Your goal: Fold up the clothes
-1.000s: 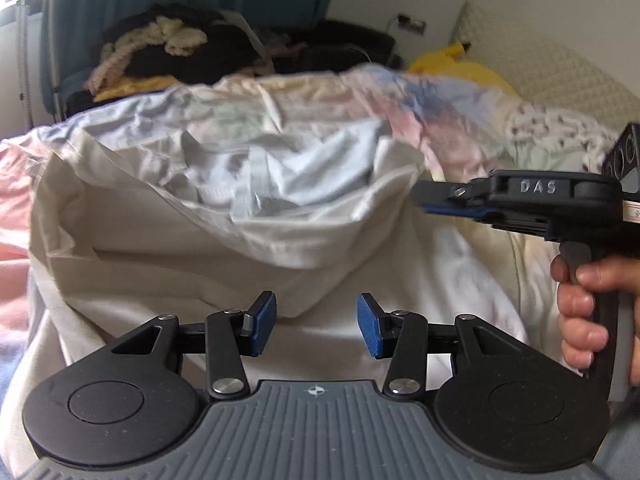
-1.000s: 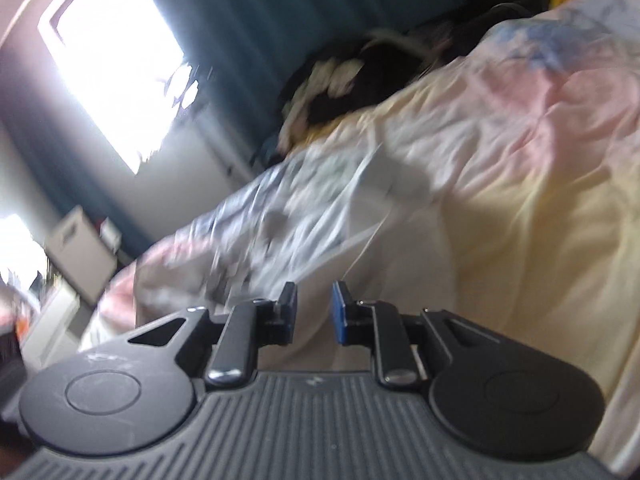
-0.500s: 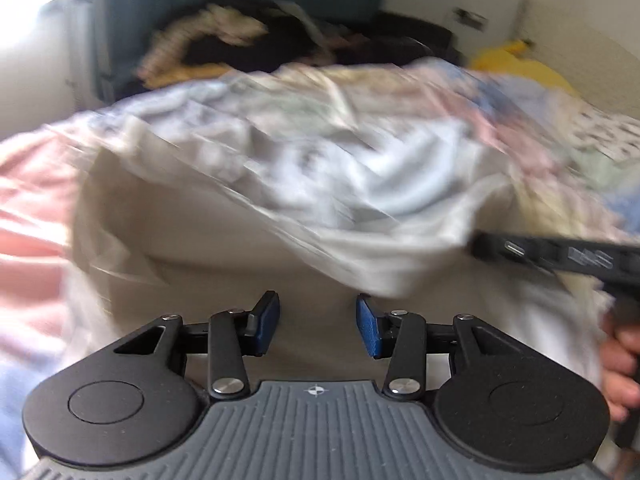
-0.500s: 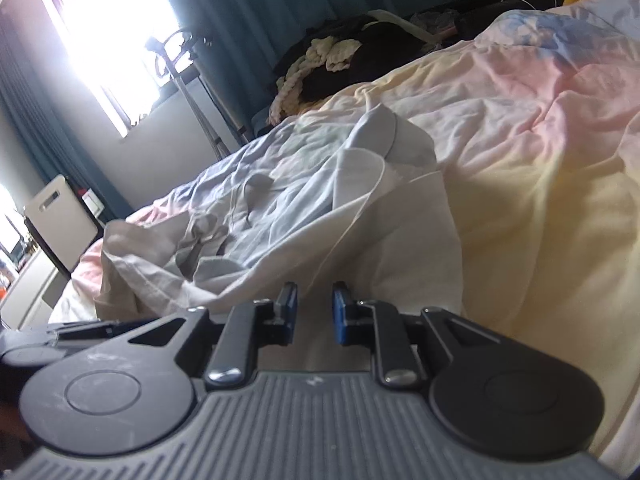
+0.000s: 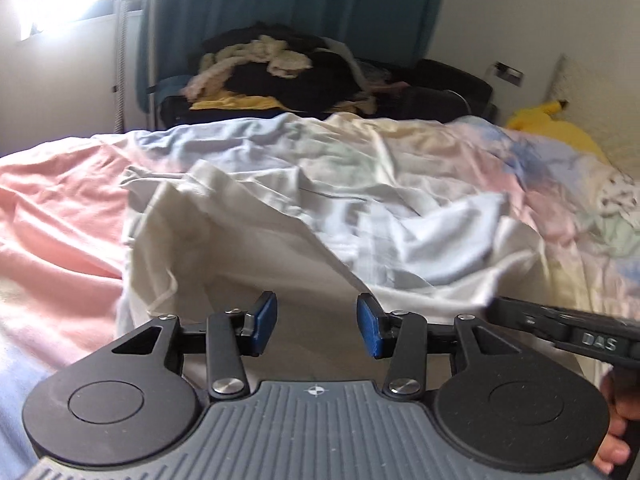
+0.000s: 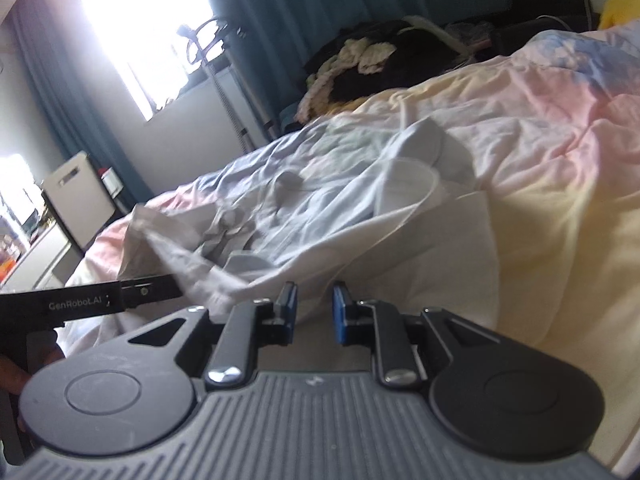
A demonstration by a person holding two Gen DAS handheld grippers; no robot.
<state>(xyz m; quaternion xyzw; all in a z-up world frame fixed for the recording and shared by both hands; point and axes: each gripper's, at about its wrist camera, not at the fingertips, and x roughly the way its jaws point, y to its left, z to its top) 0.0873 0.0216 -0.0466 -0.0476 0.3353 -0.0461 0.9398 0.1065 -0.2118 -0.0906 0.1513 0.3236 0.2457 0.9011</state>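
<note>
— While we hover both tools low over the bed, where does the garment lie?

— The crumpled off-white cotton garment (image 5: 256, 248), pale blue on its inner face, lies spread on the pastel pink, yellow and blue bedspread (image 5: 60, 208), right ahead of us. Its near edge sits just beyond both sets of tongs.

— And the tongs?

— Our left tongs (image 5: 316, 324) stand apart with nothing between the blue pads; only cloth shows beyond the gap. Our right tongs (image 6: 314, 312) stand narrowly apart, also empty. In the left view the right tool's black arm reaches in beside the garment's right hem, but we cannot tell whether it touches.

— Why hold them so?

— We judge that we are set at the two near corners, so a lift would carry the hem evenly. The fabric is bunched towards the middle, so it probably needs flattening first.

— Anything in the way?

— No. The dark heap of clothes (image 5: 280, 76) sits well apart, past the bed's far side.
</note>
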